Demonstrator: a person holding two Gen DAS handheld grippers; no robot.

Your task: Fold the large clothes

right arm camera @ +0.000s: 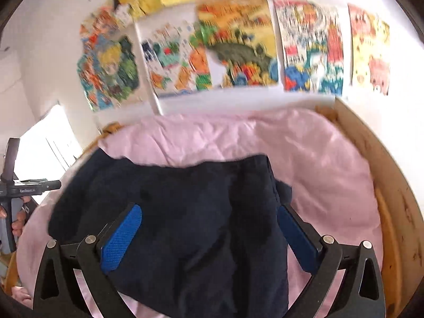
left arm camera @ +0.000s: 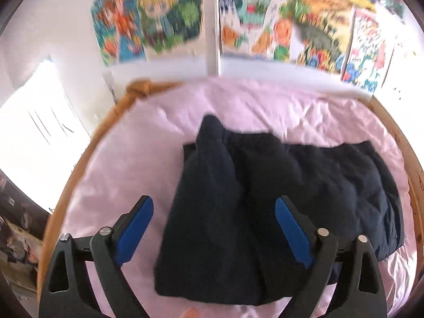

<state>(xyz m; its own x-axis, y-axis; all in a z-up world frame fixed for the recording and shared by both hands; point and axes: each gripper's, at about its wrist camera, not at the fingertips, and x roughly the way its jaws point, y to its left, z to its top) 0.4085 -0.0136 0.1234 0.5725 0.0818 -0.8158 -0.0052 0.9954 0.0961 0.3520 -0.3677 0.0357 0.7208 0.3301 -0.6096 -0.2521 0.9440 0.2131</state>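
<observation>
Left gripper (left arm camera: 214,209) stood wide, blue pads (left arm camera: 137,229) clear of fabric, nothing gripped. Right gripper (right arm camera: 209,218) also spread wide and empty, above the cloth. The dark navy garment (left arm camera: 238,212) lay folded on the pink bedsheet (left arm camera: 265,106), roughly mid-bed, bulk trailing toward 3 o'clock in the left view. Wooden bed frame (right arm camera: 392,185) ran along 3 o'clock in the right view. Colourful posters (right arm camera: 238,42) at 12 o'clock, blurred.

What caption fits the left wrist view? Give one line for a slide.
Open left gripper above a partly folded dark navy garment lying on a pink bedsheet, colourful posters behind.
</observation>
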